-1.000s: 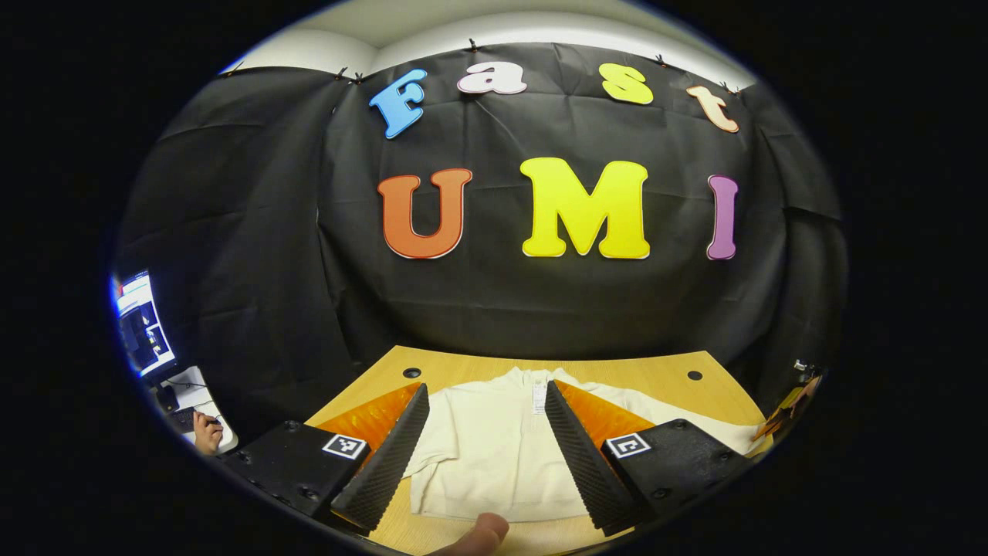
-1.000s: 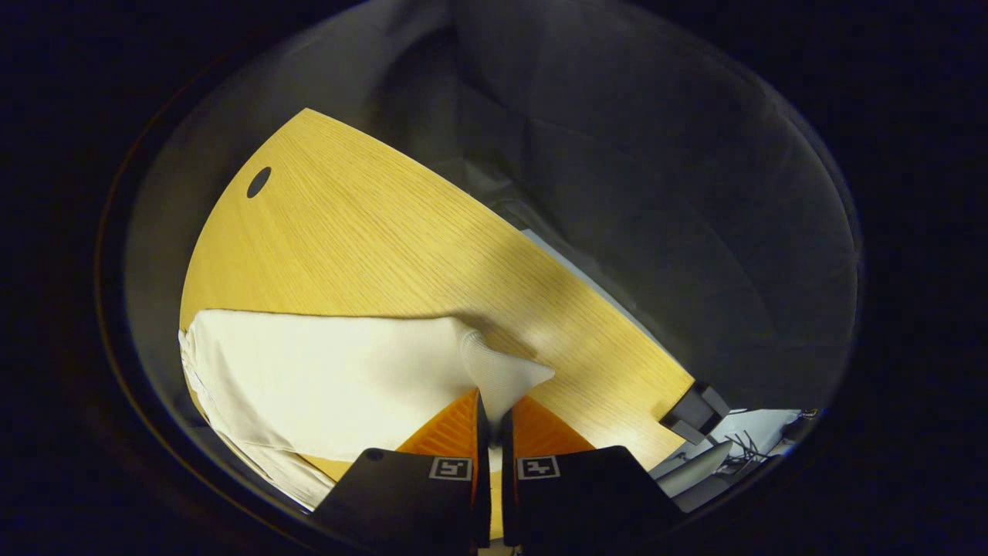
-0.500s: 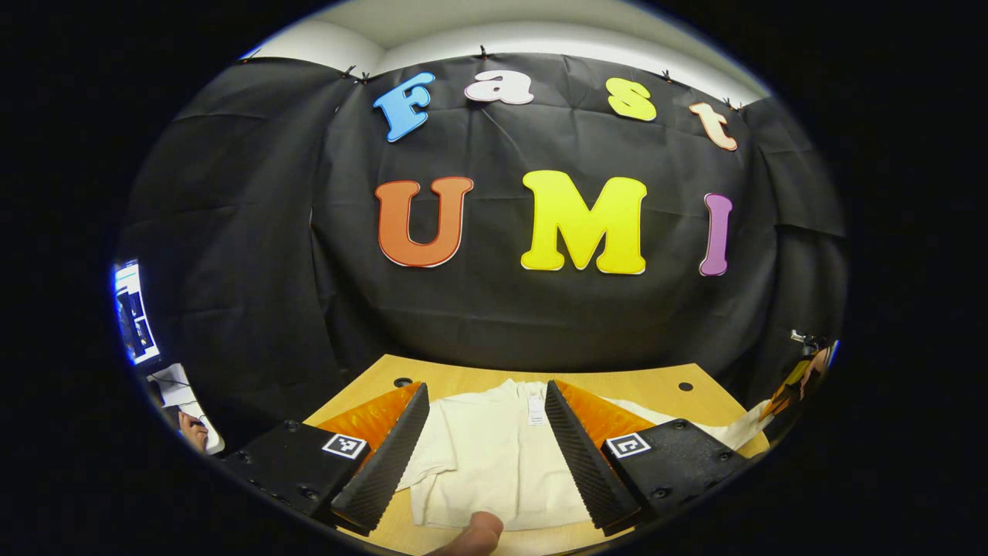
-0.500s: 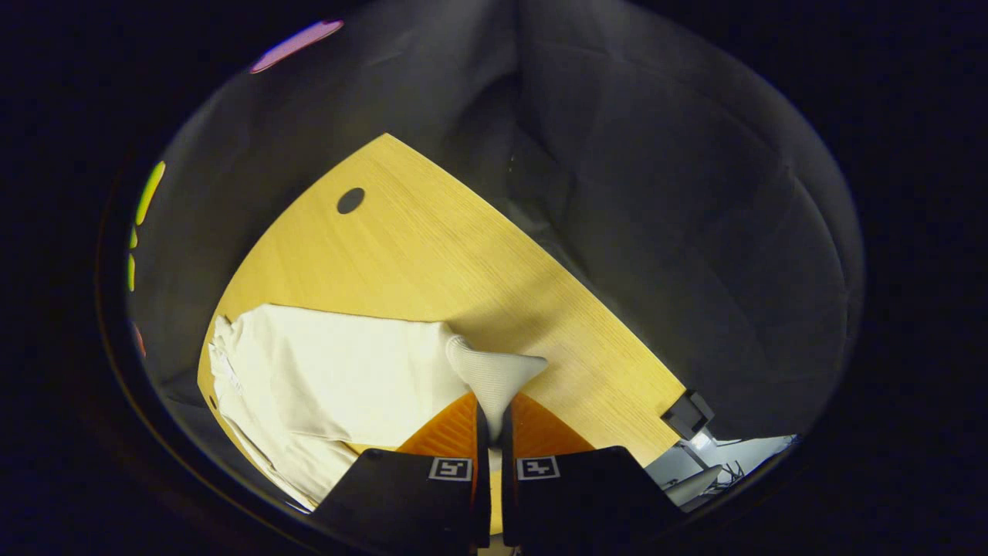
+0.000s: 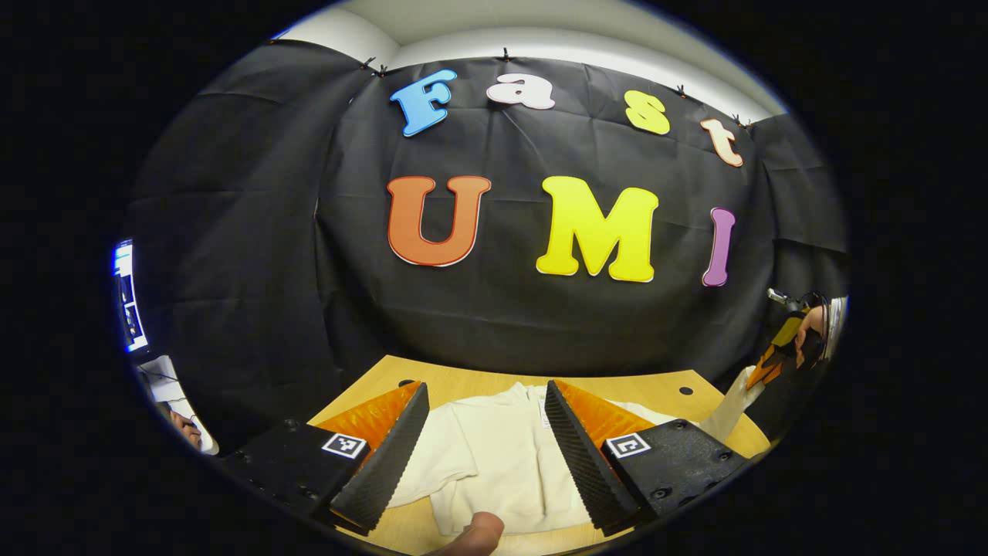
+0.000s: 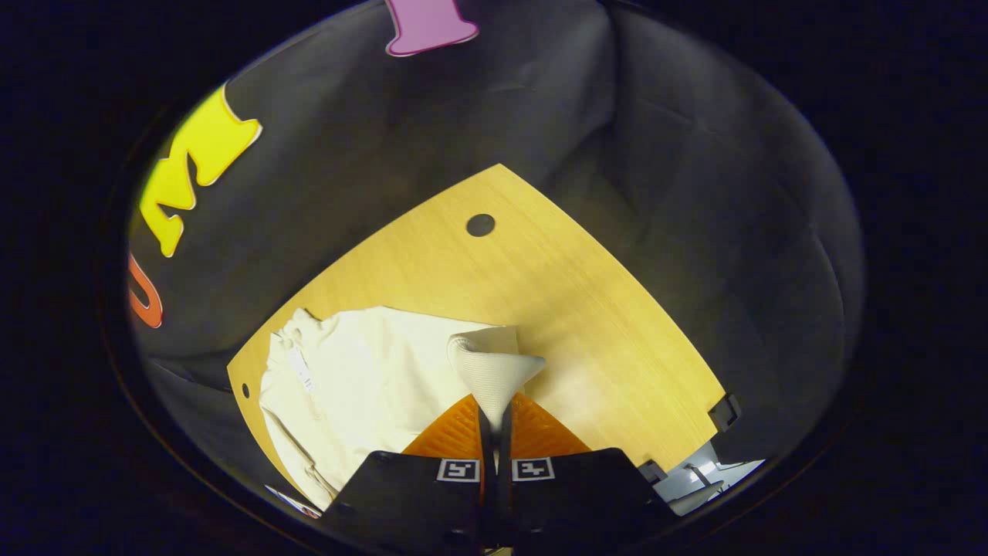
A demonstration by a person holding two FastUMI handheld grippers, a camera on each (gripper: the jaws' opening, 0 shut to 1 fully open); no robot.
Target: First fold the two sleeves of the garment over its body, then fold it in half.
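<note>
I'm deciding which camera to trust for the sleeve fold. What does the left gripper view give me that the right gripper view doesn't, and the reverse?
Left gripper view: the left gripper open, aimed over the garment, a thumb at the bottom edge, and a monitor off to the side. Right gripper view: a close look at the right gripper shut on the sleeve cuff, lifted off the table. Shared: the cream garment, the wooden table, and the lifted sleeve cuff, far off at the left gripper view's right edge.
</note>
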